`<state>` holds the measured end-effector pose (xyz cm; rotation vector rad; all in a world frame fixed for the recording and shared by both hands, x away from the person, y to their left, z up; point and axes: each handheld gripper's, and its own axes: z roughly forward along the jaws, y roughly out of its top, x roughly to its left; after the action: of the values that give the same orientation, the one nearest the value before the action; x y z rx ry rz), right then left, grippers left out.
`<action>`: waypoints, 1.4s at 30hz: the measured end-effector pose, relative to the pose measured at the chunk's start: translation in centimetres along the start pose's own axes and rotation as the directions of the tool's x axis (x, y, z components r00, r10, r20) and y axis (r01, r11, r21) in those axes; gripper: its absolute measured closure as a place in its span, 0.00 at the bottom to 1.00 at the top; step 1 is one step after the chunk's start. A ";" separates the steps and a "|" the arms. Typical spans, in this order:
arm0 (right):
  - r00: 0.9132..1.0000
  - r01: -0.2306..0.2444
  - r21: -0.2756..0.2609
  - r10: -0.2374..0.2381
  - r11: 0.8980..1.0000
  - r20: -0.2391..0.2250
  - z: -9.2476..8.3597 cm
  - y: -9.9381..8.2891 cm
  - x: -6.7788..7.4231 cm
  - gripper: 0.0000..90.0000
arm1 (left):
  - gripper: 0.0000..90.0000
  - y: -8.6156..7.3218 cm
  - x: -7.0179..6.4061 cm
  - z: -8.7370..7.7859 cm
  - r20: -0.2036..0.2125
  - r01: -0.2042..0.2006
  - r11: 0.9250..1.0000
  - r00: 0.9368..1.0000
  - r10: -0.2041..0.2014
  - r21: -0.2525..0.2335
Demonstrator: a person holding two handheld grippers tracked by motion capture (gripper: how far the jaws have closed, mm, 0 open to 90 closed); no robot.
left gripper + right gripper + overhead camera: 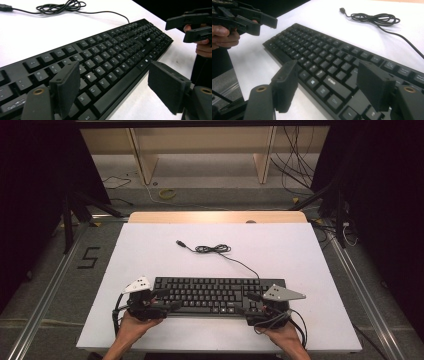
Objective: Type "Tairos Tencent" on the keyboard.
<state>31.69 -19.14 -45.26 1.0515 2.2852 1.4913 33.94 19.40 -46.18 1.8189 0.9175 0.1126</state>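
White board covers the table (150, 335), and at its near edge a person's two hands come in, each holding a gripper. At the keyboard's left end, the left gripper (167, 300) has its jaws spread wide and empty, one over the keys and one off the front edge. Its partner, the right gripper (247, 303), is at the right end, jaws equally wide apart with nothing between them, straddling the front edge. Between both lies the black keyboard (215, 294), flat and parallel to the near edge. Farther back, its cable (214, 249) runs to a loose coil, ending in a plug (180, 242).
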 end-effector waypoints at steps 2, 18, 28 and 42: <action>1.000 -0.002 0.002 0.002 1.000 -0.007 0.4 0.3 0.0 0.39 | 0.29 0.0 0.2 -0.1 -0.015 0.012 1.000 1.000 -0.012 0.002; 0.998 0.030 0.056 -0.027 0.998 -0.058 4.7 2.9 1.3 0.47 | 0.40 -0.1 1.4 -0.5 -0.103 0.061 0.997 0.993 -0.056 0.043; 0.997 0.042 0.121 -0.034 0.992 -0.063 7.5 3.9 2.0 0.66 | 0.63 -0.3 1.9 -0.7 -0.167 0.072 0.992 0.985 -0.053 0.106; 0.996 0.051 0.182 -0.037 0.982 -0.081 11.8 5.2 3.2 0.92 | 0.95 -0.5 2.5 -0.9 -0.192 0.069 0.987 0.981 -0.040 0.148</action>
<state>37.97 -7.47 -45.54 0.9976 2.5234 1.3464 34.99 21.75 -47.00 1.9480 1.1359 0.1868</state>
